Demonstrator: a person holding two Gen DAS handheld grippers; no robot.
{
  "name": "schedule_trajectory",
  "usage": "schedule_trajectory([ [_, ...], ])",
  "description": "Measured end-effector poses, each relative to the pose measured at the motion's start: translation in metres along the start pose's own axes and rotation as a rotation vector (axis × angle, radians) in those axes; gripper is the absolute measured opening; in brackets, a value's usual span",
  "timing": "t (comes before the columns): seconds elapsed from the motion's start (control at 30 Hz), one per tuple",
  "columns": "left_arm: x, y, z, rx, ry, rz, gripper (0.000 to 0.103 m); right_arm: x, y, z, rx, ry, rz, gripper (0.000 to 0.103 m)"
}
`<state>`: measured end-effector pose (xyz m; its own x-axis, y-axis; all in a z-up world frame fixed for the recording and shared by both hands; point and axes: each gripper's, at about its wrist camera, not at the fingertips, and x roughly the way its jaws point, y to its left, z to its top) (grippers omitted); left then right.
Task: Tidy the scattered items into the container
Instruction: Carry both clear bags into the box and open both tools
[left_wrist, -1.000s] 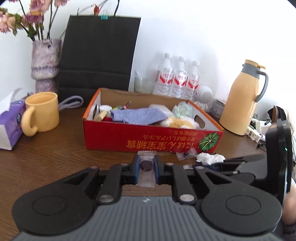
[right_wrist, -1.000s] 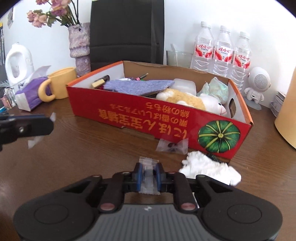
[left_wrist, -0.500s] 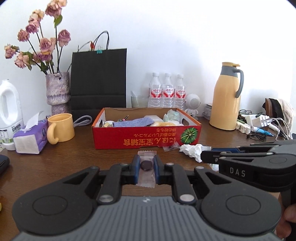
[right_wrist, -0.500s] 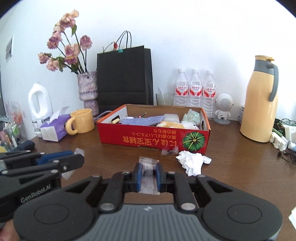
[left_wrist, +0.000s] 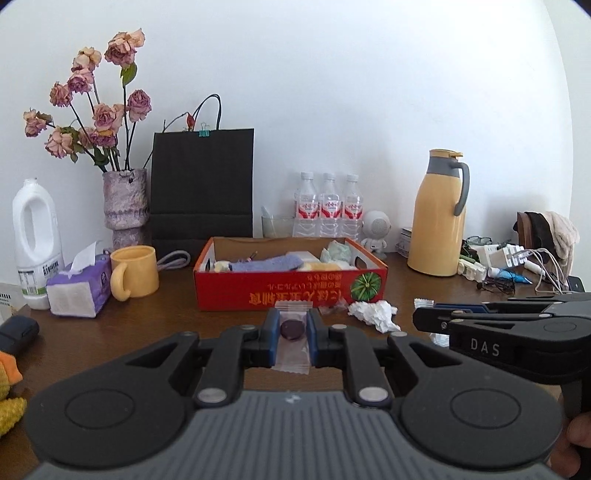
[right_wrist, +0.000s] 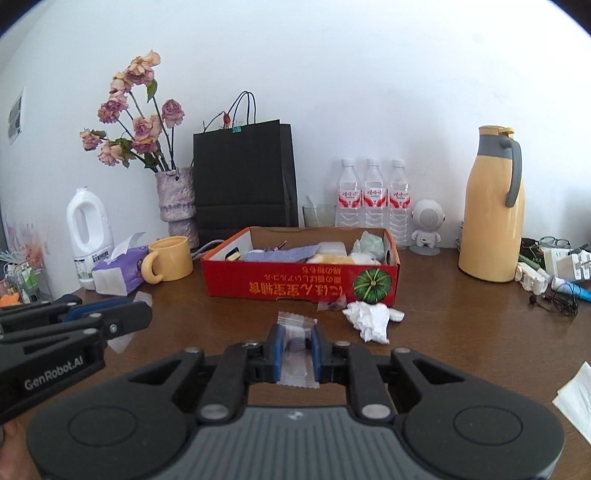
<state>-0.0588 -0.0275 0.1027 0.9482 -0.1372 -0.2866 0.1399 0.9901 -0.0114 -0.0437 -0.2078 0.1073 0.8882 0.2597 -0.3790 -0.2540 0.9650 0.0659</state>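
Observation:
The red cardboard box (left_wrist: 280, 291) (right_wrist: 295, 284) stands mid-table, holding a blue cloth, a plush toy and other items. My left gripper (left_wrist: 291, 328) is shut on a clear sachet with a dark round candy (left_wrist: 291, 328), held above the table in front of the box. My right gripper (right_wrist: 297, 341) is shut on a clear wrapped sachet (right_wrist: 297, 354), also in front of the box. A crumpled white tissue (left_wrist: 373, 314) (right_wrist: 367, 317) and a small clear packet (right_wrist: 330, 305) lie on the table by the box's front right corner.
A yellow mug (left_wrist: 135, 273), purple tissue pack (left_wrist: 79, 291), white bottle (left_wrist: 37, 243) and flower vase (left_wrist: 123, 206) stand left. A black bag (left_wrist: 203, 192), water bottles (left_wrist: 327, 206), a yellow thermos (left_wrist: 439, 214) and cables (left_wrist: 517, 266) stand behind and right. White paper (right_wrist: 576, 398) lies at the right.
Both grippers have pulled back and risen away from the box, each still holding its sachet. The box now looks smaller and farther.

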Motion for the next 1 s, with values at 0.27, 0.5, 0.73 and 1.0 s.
schedule_trajectory([
  [0.27, 0.096, 0.024, 0.084, -0.014, -0.109, 0.056, 0.016, 0.08, -0.018, 0.096, 0.024, -0.073, 0.084, 0.014],
  [0.5, 0.213, 0.082, 0.168, -0.05, -0.034, 0.024, 0.016, 0.173, -0.066, 0.196, 0.049, 0.003, 0.214, 0.014],
  [0.73, 0.364, 0.119, 0.185, -0.153, 0.389, -0.056, 0.016, 0.328, -0.116, 0.229, 0.059, 0.405, 0.155, 0.014],
  [1.0, 0.468, 0.131, 0.118, -0.085, 0.706, 0.089, 0.016, 0.426, -0.139, 0.176, 0.027, 0.716, 0.023, 0.015],
])
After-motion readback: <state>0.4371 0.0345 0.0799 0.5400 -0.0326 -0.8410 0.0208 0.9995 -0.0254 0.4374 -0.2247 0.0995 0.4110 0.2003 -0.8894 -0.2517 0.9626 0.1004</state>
